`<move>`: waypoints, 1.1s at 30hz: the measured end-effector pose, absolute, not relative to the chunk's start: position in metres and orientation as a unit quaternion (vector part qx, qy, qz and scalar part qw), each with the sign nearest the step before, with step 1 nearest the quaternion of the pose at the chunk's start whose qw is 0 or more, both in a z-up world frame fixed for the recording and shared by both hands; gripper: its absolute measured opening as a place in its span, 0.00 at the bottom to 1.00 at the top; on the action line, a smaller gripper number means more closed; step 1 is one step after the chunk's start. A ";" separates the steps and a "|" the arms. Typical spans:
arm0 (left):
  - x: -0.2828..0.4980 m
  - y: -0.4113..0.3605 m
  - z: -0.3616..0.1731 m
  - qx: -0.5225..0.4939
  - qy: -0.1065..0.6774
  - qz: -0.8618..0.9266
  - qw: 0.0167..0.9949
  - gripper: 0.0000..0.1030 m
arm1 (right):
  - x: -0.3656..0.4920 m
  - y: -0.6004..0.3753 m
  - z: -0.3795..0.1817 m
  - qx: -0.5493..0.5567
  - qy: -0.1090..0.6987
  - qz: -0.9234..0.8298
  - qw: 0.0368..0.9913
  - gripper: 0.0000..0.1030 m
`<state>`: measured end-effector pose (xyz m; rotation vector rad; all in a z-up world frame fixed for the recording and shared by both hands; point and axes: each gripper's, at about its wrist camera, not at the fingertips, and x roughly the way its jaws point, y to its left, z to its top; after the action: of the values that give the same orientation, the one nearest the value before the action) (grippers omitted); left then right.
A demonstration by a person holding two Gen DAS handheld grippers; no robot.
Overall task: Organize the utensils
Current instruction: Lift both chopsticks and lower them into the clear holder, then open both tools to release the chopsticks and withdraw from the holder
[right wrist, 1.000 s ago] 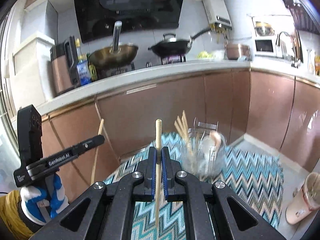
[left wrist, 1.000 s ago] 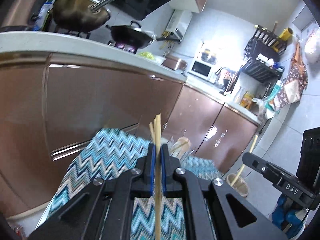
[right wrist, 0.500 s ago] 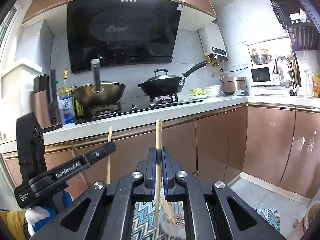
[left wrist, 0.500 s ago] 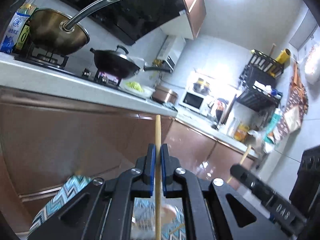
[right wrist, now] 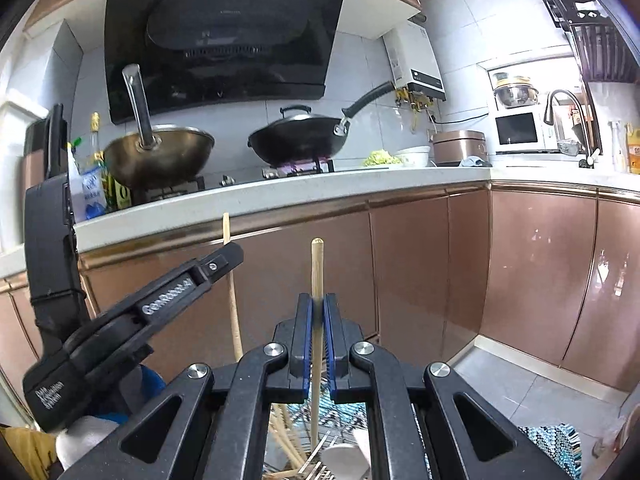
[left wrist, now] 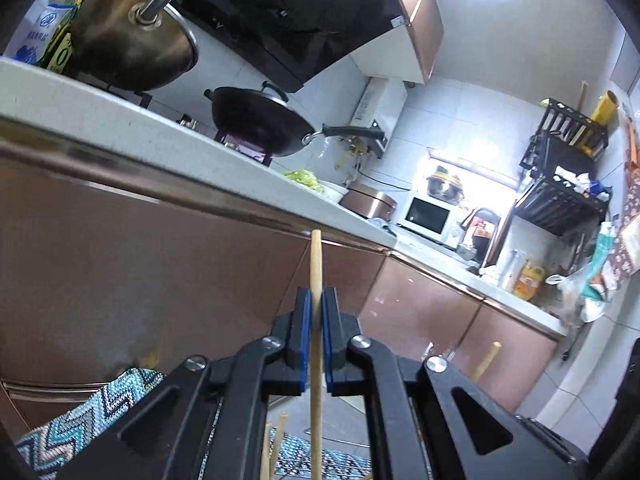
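Observation:
My left gripper [left wrist: 315, 300] is shut on a wooden chopstick [left wrist: 316, 264] that stands upright between its blue pads. My right gripper [right wrist: 317, 308] is shut on another wooden chopstick [right wrist: 317, 268], also upright. In the right wrist view the left gripper [right wrist: 224, 254] shows at the left with its chopstick [right wrist: 230, 280]. Below the right gripper, a utensil holder with more chopsticks [right wrist: 286, 440] and a white spoon [right wrist: 346, 460] is partly hidden by the fingers. In the left wrist view the right gripper's chopstick tip [left wrist: 486, 362] shows at the lower right.
A zigzag-patterned cloth [left wrist: 80, 420] lies below. Brown cabinets [right wrist: 420, 260] and a white counter [right wrist: 280, 192] stand ahead, with a brass wok [right wrist: 160, 160], a black wok [right wrist: 300, 136], a rice cooker [right wrist: 458, 146] and a microwave [right wrist: 518, 128].
Both grippers have risen and tilted upward with their chopsticks held. The patterned cloth and utensil holder have dropped toward the bottom of both views.

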<state>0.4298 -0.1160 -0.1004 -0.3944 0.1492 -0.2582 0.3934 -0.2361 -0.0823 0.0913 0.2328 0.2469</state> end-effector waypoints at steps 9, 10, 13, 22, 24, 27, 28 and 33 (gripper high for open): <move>0.429 -0.116 -0.131 -0.182 0.083 -0.107 0.974 0.14 | 0.395 -0.237 -0.102 0.039 0.136 0.114 0.983 0.06; 0.428 -0.116 -0.129 -0.181 0.083 -0.108 0.974 0.18 | 0.394 -0.238 -0.102 0.041 0.136 0.112 0.984 0.07; 0.419 -0.111 -0.124 -0.180 0.085 -0.107 0.974 0.31 | 0.388 -0.241 -0.098 0.044 0.134 0.102 0.985 0.18; 0.375 -0.087 -0.096 -0.166 0.096 -0.090 0.977 0.52 | 0.357 -0.246 -0.082 0.060 0.128 0.076 0.987 0.35; 0.363 -0.084 -0.089 -0.152 0.102 -0.089 0.979 0.57 | 0.348 -0.247 -0.077 0.065 0.125 0.071 0.988 0.39; 0.346 -0.081 -0.081 -0.127 0.119 -0.082 0.981 0.62 | 0.329 -0.248 -0.071 0.070 0.122 0.061 0.988 0.48; 0.341 -0.080 -0.079 -0.122 0.123 -0.083 0.981 0.63 | 0.321 -0.249 -0.069 0.072 0.123 0.055 0.988 0.50; 0.304 -0.072 -0.070 -0.084 0.132 -0.065 0.986 0.68 | 0.290 -0.249 -0.062 0.068 0.124 0.027 0.990 0.68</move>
<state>0.3040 -0.0722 -0.0701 -0.1691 0.2653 -0.1308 0.2896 -0.2490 -0.0621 0.1373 0.2490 0.0546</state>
